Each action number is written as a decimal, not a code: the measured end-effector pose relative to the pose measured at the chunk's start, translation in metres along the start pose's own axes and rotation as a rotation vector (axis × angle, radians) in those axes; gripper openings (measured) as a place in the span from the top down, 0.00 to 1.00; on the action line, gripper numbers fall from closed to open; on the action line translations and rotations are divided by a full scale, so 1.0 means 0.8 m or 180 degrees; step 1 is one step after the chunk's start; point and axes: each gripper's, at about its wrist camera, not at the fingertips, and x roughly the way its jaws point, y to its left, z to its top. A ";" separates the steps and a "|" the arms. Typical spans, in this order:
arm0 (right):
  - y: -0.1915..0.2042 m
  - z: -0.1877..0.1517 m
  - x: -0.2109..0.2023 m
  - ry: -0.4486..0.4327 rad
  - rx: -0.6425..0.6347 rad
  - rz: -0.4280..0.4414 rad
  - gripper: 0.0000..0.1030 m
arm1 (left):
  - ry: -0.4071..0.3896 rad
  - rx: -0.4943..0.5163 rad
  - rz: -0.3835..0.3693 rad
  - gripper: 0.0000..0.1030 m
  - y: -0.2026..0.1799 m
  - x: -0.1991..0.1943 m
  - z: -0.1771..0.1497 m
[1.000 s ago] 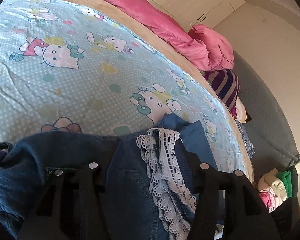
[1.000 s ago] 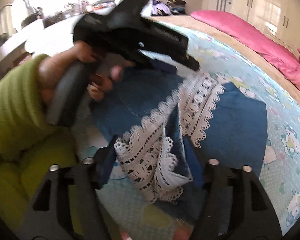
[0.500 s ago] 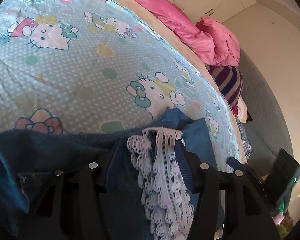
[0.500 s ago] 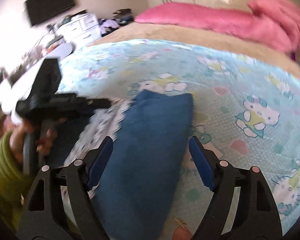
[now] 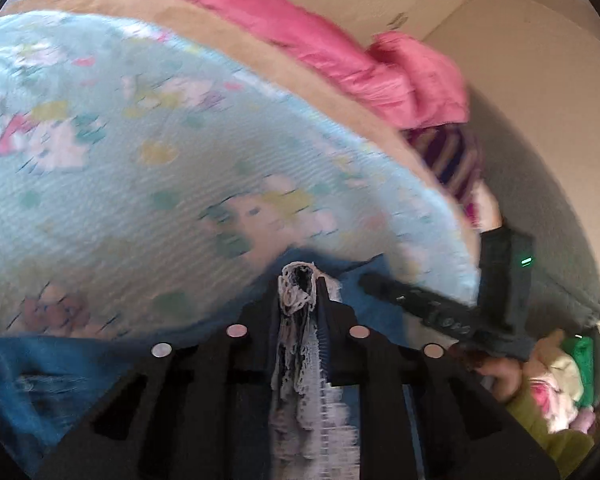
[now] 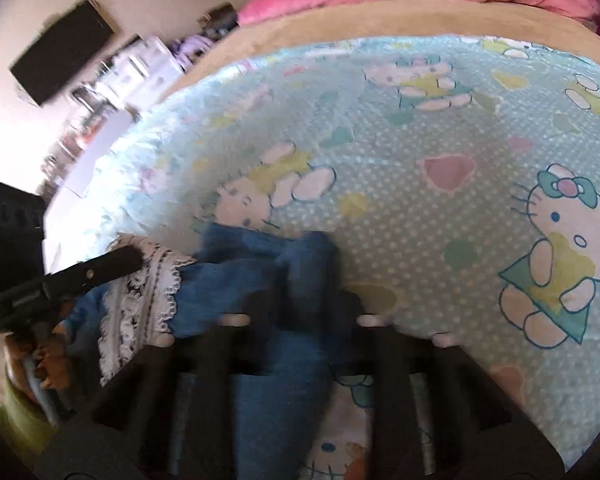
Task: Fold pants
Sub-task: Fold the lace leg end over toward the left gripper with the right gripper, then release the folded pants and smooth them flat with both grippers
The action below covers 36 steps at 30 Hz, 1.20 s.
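Blue denim pants (image 6: 240,276) with a white lace hem (image 6: 140,312) lie on a light blue cartoon-cat bed sheet (image 6: 440,140). In the left wrist view my left gripper (image 5: 299,280) has its jaws closing, and the pads pinch the bunched lace hem (image 5: 300,360). More denim (image 5: 40,368) spreads to its lower left. My right gripper (image 6: 302,296) is shut on a fold of blue denim at the other leg end. Each gripper appears in the other's view: the right gripper (image 5: 380,286) just right of the lace, the left gripper (image 6: 134,258) on the lace at left.
A pink duvet (image 5: 300,28) runs along the bed's far side, beside a striped cushion (image 5: 448,156). A heap of clothes (image 5: 560,372) lies off the bed's right edge. A black screen (image 6: 60,52) hangs above a cluttered dresser (image 6: 112,92). A hand (image 6: 48,356) grips the left handle.
Both pairs of jaws have come together, the left on the lace hem, the right on blue denim. The right gripper swung across from the lace to the plain denim end.
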 end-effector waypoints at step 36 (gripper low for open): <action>0.075 -0.068 -0.085 -0.0453 -0.0758 -0.0715 0.19 | -0.0286 0.0357 0.0740 0.22 -0.002 -0.111 -0.057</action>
